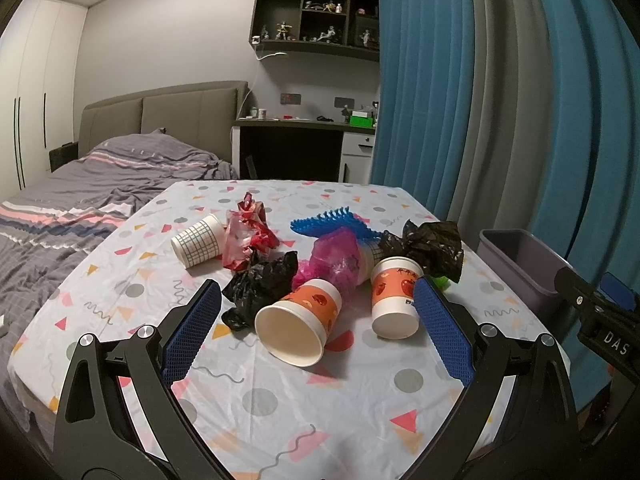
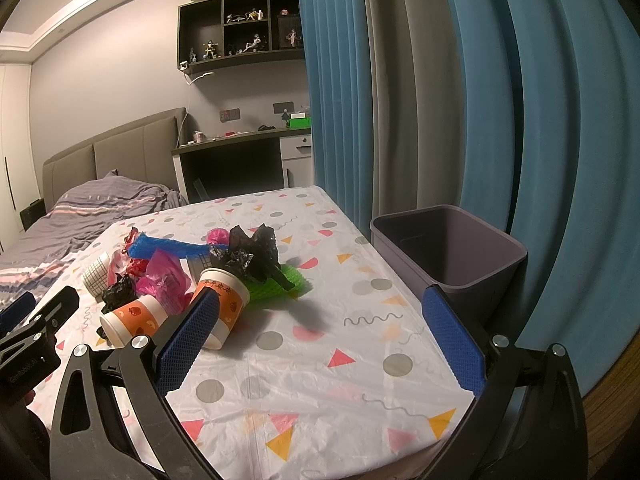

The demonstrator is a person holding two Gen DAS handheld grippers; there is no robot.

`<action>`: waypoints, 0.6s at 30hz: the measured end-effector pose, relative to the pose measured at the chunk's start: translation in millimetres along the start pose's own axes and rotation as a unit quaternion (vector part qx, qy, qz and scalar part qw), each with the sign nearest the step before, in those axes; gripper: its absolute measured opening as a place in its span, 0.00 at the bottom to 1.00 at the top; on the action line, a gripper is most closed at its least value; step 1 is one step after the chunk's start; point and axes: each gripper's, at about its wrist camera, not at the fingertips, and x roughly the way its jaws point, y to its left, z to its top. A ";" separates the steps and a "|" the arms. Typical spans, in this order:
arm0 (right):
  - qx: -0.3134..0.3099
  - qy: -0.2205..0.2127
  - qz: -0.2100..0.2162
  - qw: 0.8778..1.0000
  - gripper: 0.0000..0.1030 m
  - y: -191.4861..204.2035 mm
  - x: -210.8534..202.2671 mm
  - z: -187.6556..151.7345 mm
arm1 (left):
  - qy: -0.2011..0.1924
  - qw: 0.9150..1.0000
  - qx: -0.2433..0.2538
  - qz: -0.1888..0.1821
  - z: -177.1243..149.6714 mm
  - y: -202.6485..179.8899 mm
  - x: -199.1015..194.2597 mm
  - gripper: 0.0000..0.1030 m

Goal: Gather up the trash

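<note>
A heap of trash lies on the patterned tablecloth [image 1: 280, 396]. It includes an orange paper cup [image 1: 298, 326] on its side, a second orange cup [image 1: 394, 300], a grid-print cup [image 1: 198, 246], a red wrapper [image 1: 248, 236], black bags [image 1: 260, 288], a pink bag [image 1: 336, 260] and blue foam netting [image 1: 336, 224]. My left gripper [image 1: 316, 284] is open, its fingers flanking the two orange cups just short of them. My right gripper [image 2: 322, 294] is open over bare cloth, with the second orange cup [image 2: 224, 300] at its left fingertip. A green net [image 2: 280, 284] lies under a black bag [image 2: 252, 252].
A grey bin [image 2: 452, 256] stands off the table's right edge, against the blue and grey curtains [image 2: 520, 120]. A bed [image 1: 80, 208] lies to the left, and a desk [image 1: 292, 140] stands behind the table. Bare cloth [image 2: 320, 380] spreads across the near side.
</note>
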 end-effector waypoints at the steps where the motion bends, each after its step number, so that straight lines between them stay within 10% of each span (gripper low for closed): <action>1: 0.000 0.000 0.000 1.000 0.95 0.1 -0.3 -0.7 | 0.000 1.000 0.000 0.000 -0.1 -0.1 0.1 0.93; 18: 0.000 -0.001 0.000 1.000 0.95 0.3 0.5 0.2 | 0.001 1.000 0.000 -0.001 -1.2 -2.5 1.4 0.93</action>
